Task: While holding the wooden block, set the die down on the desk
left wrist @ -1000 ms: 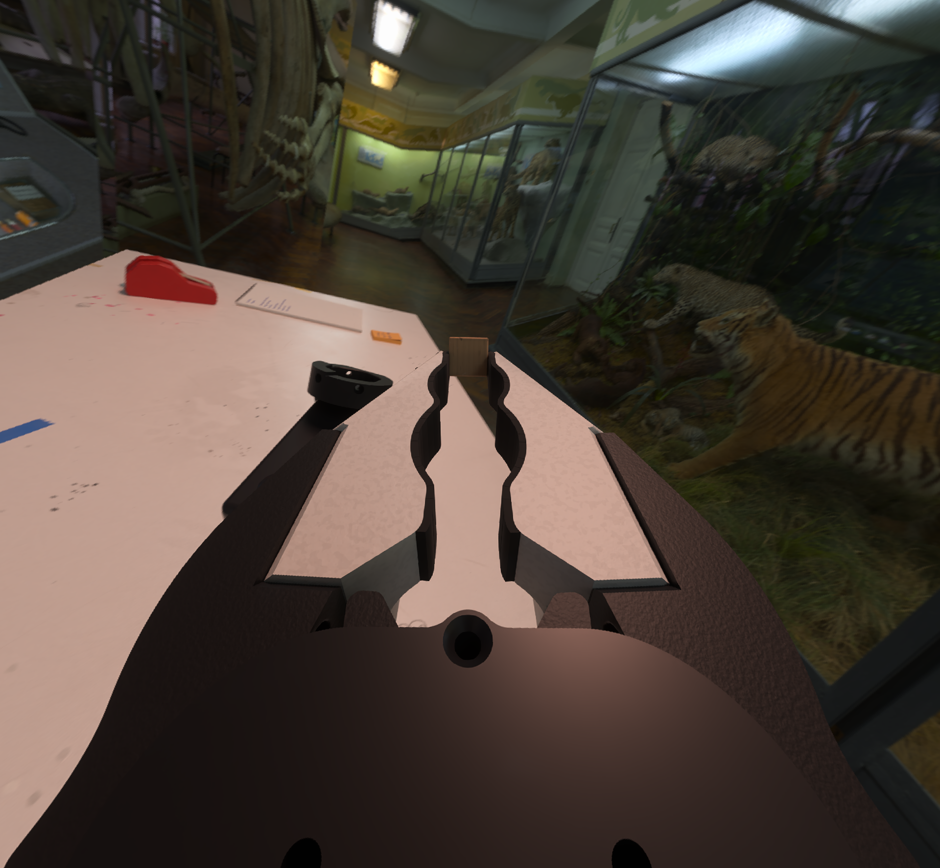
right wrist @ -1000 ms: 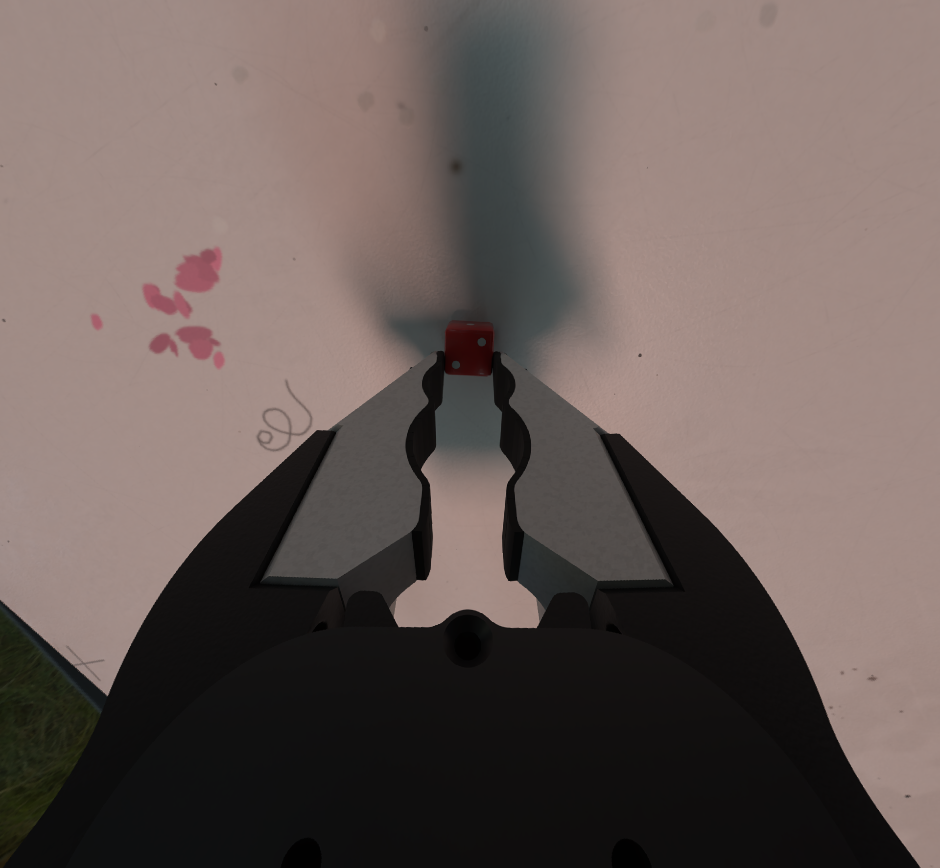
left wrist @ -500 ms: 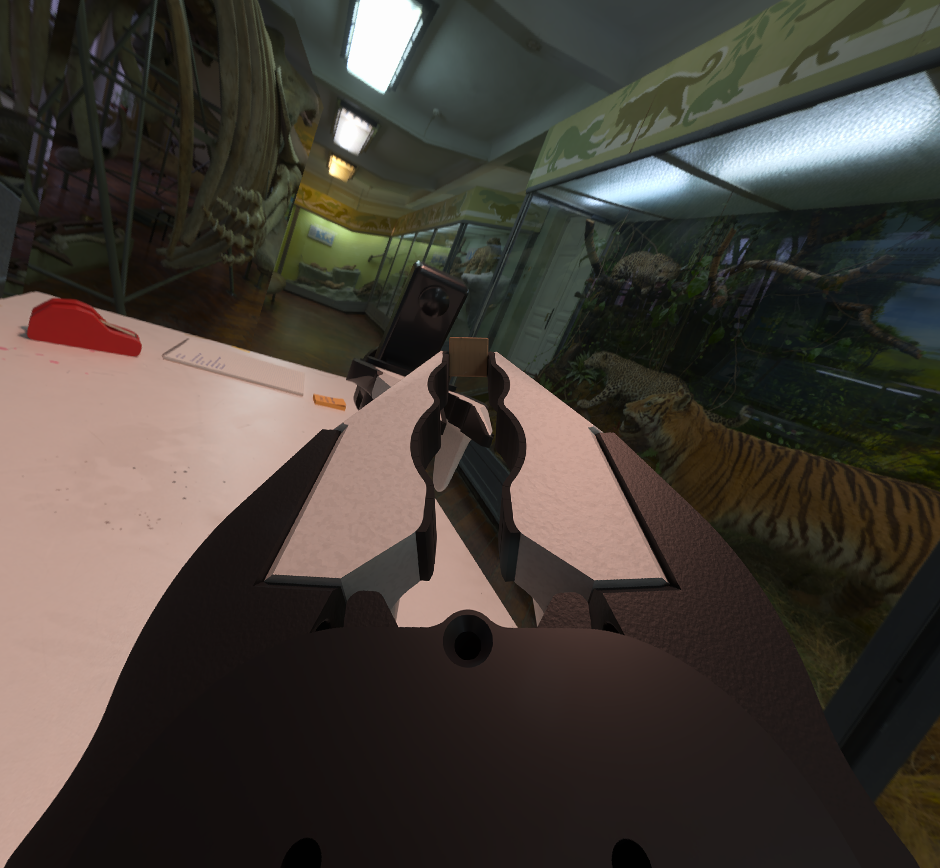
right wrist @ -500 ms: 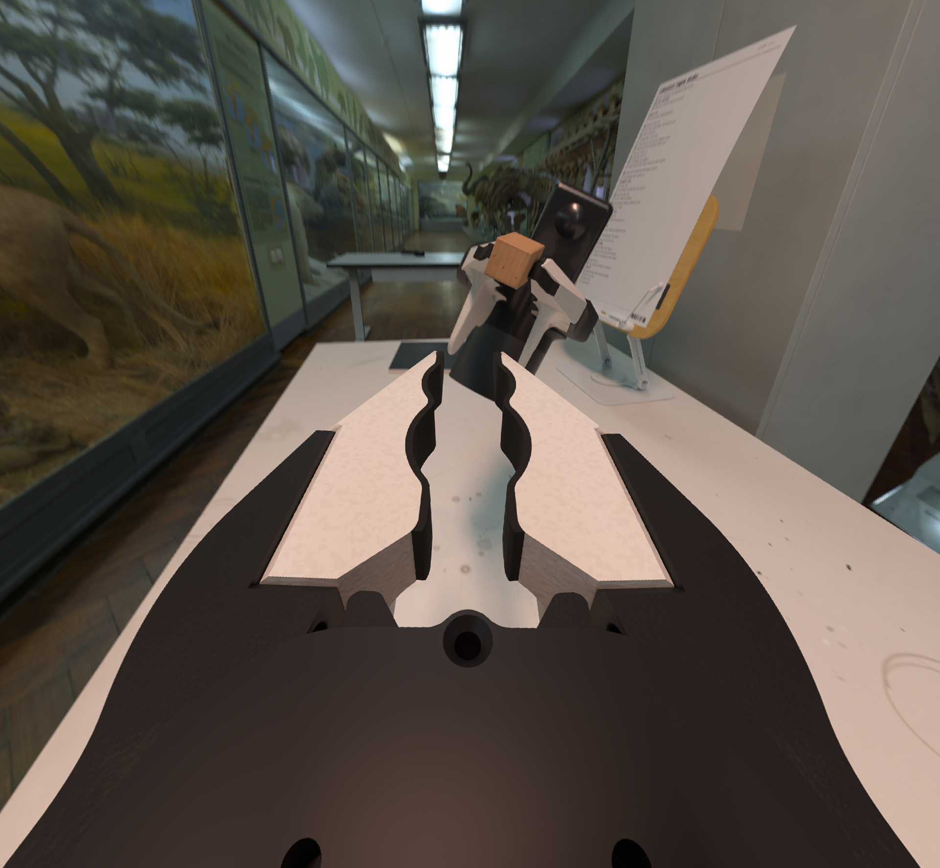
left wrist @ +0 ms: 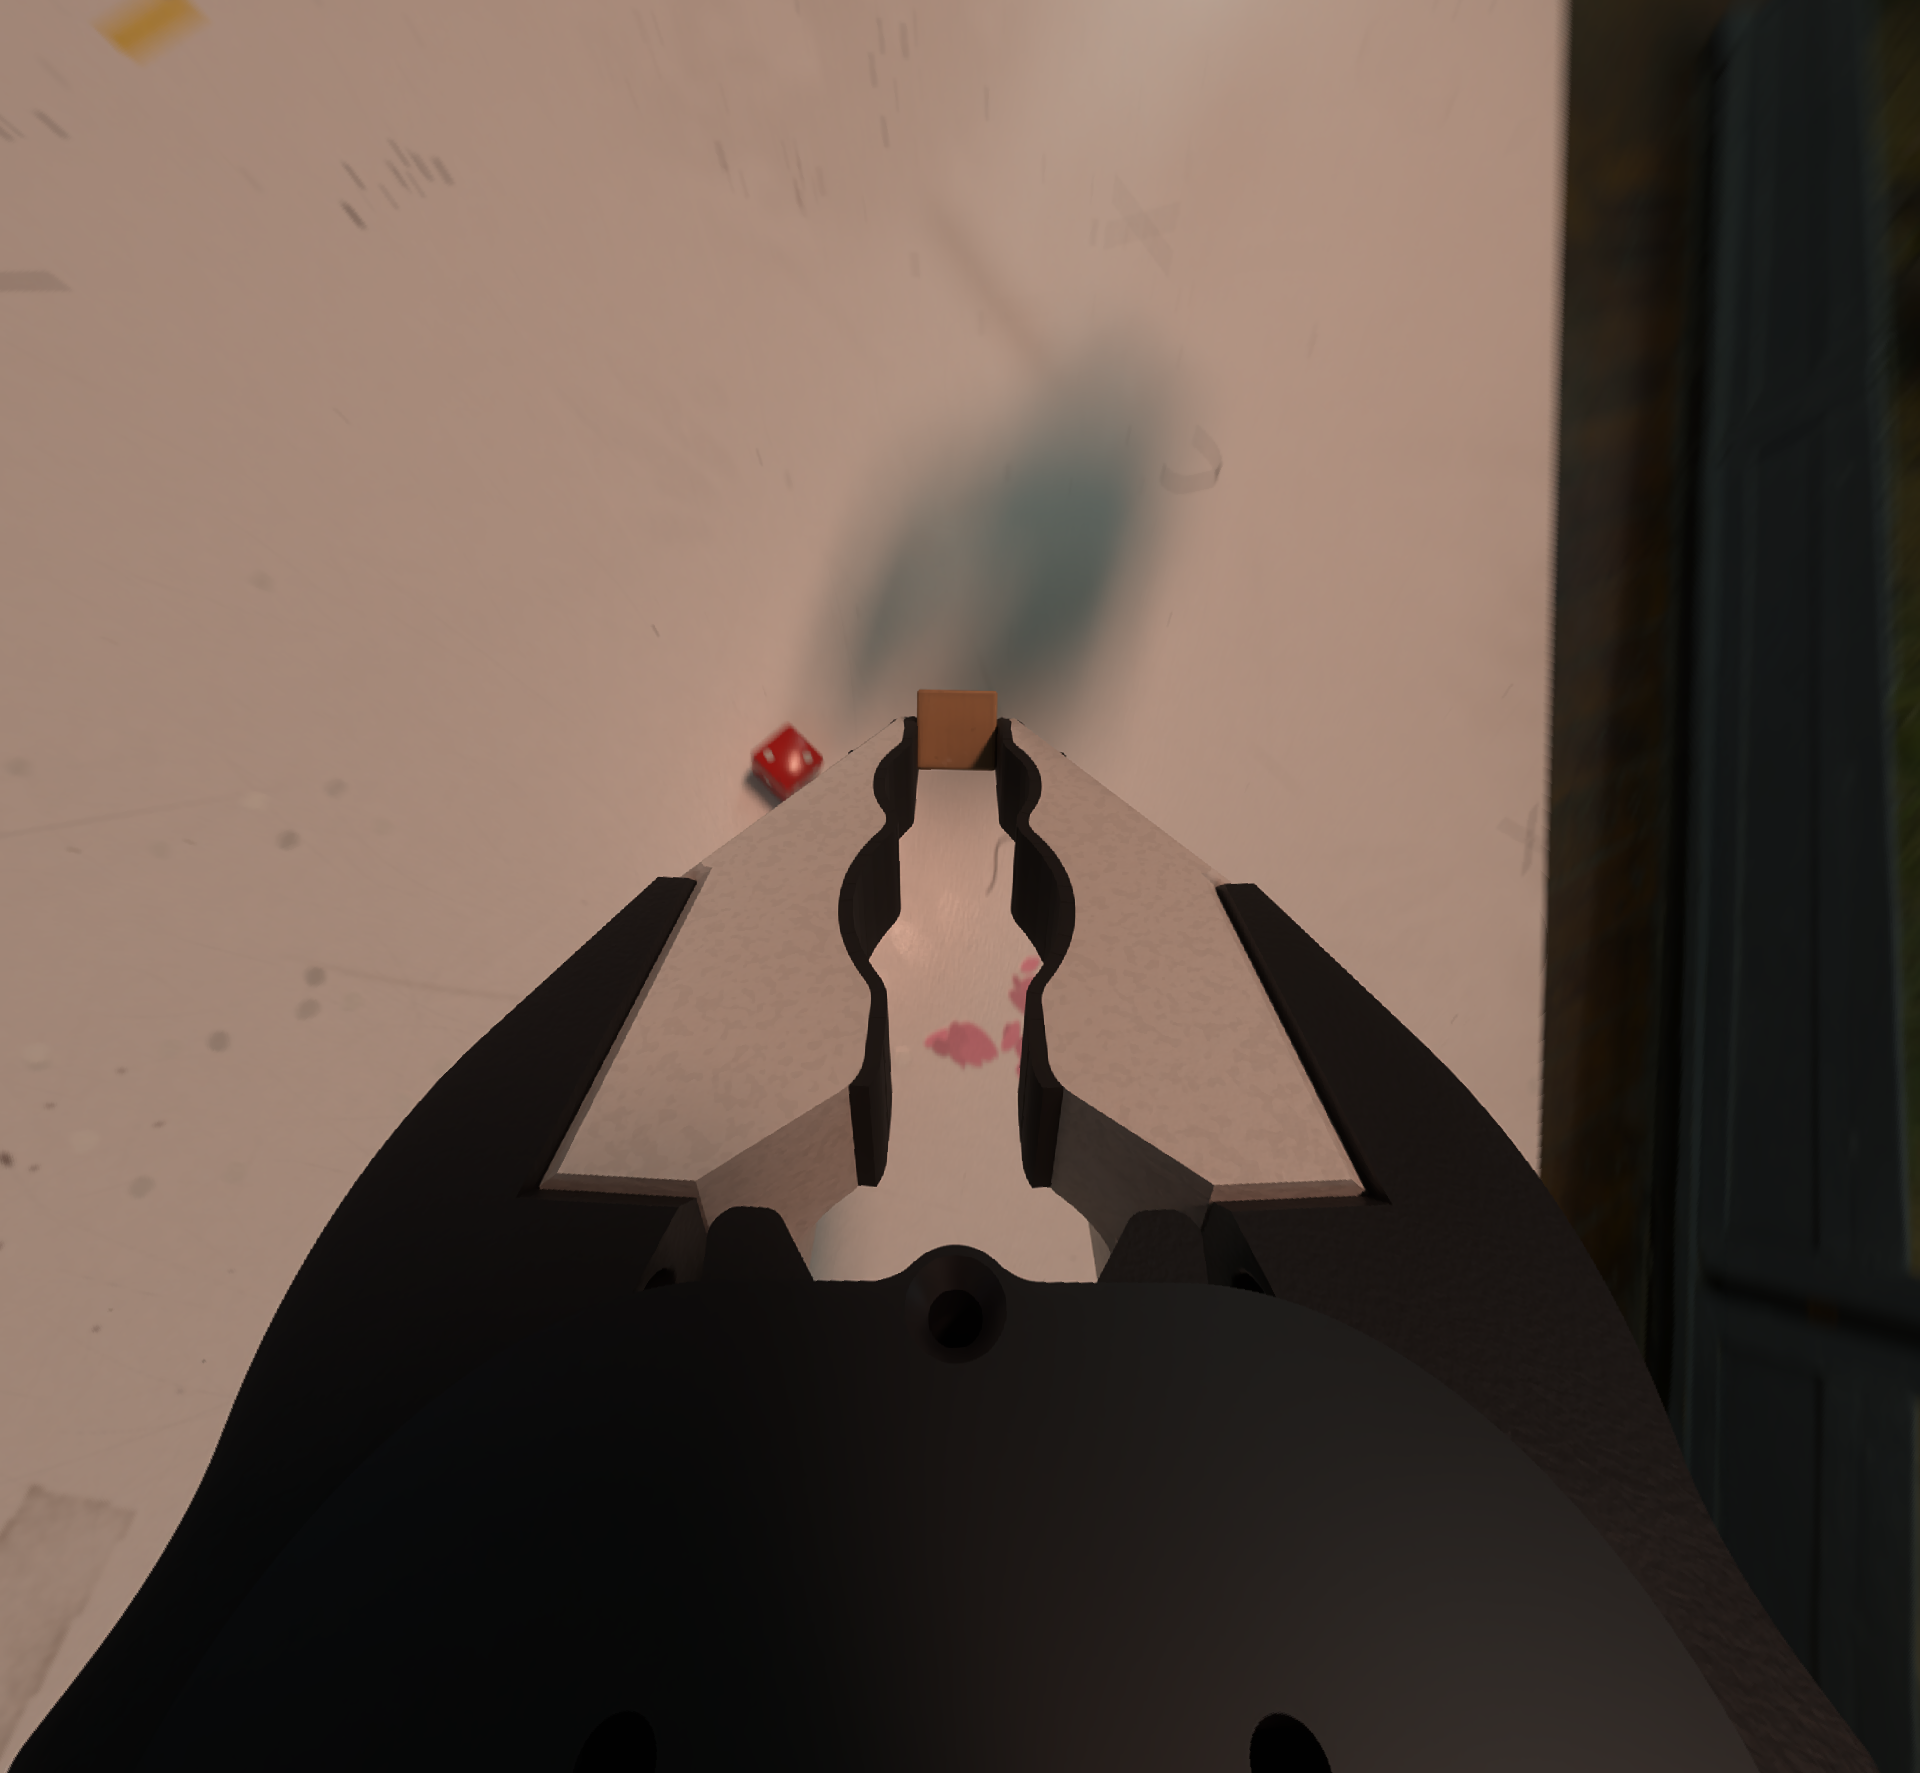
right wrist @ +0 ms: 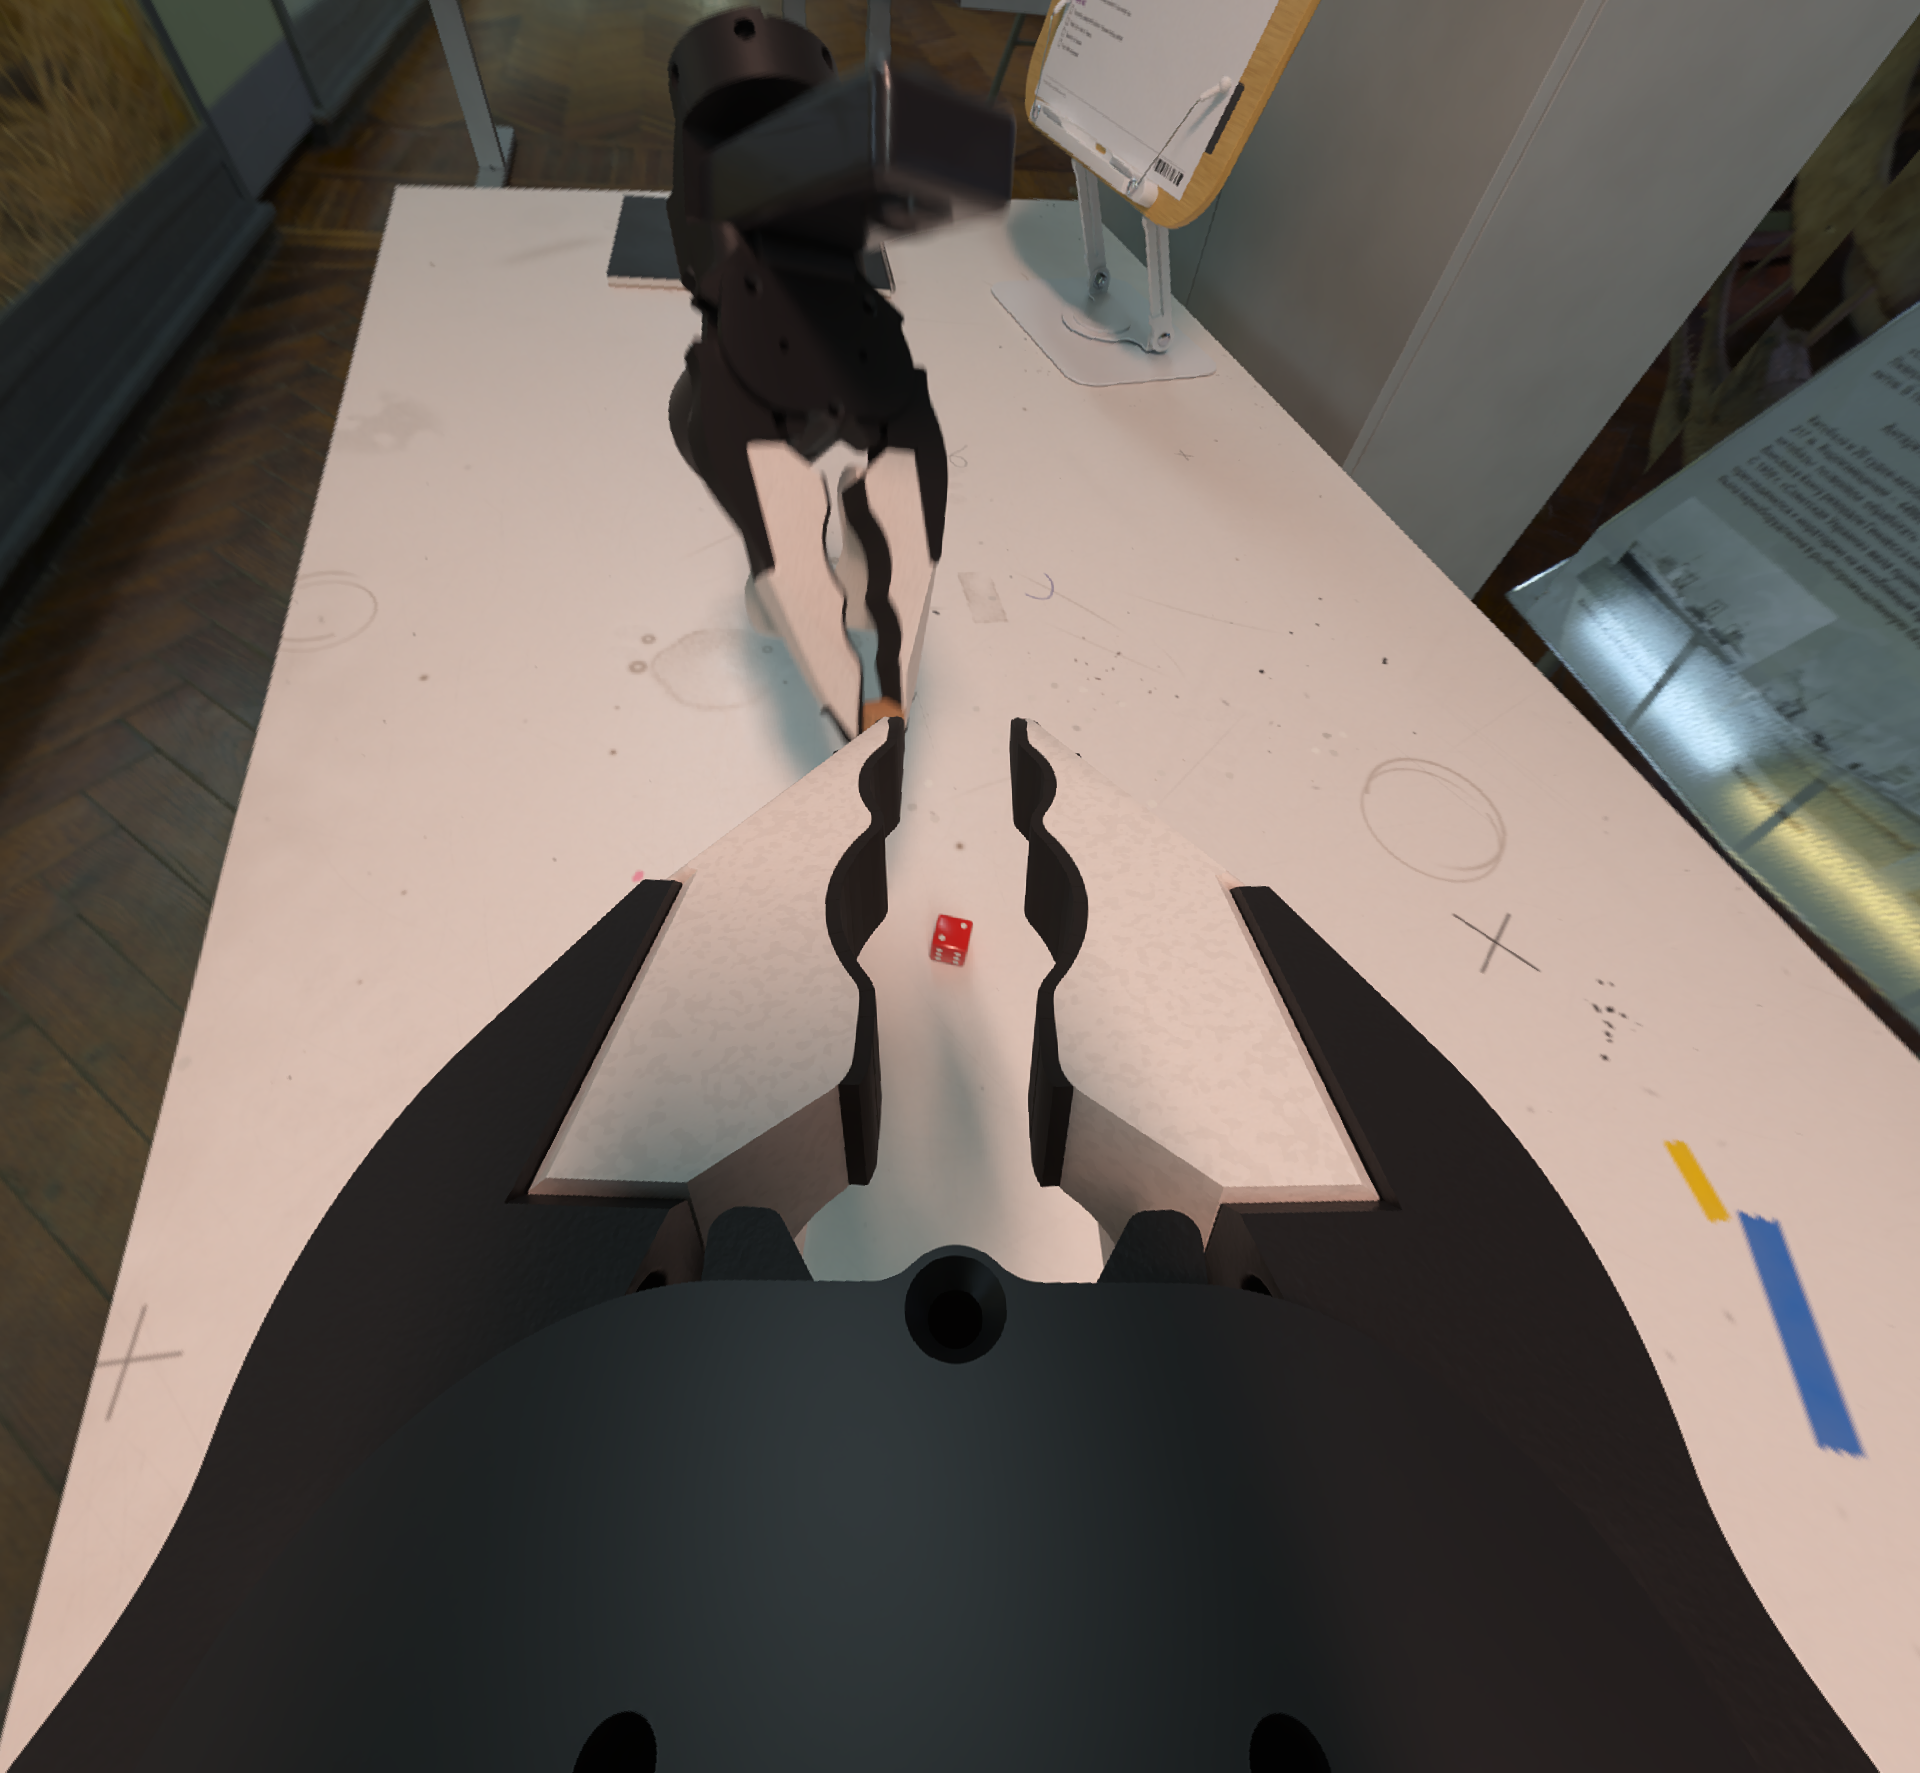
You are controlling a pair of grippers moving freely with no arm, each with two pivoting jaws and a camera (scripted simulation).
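Observation:
My left gripper is shut on the small wooden block at its fingertips and points down at the white desk. The red die lies on the desk just left of its tips. My right gripper is open and empty, held above the desk. In its view the die rests on the desk, seen through the gap between the fingers and touching neither. The left gripper shows beyond, blurred, tips down with the block in them.
A clipboard on a stand and a dark pad are at the desk's far end. Blue tape and yellow tape lie at the right. A slanted display panel stands beside the right edge. Pink stains mark the desk.
The right gripper has let go of the die, which now lies on the desk, and has drawn back open. The left gripper has swung down toward the desk, still holding the block.

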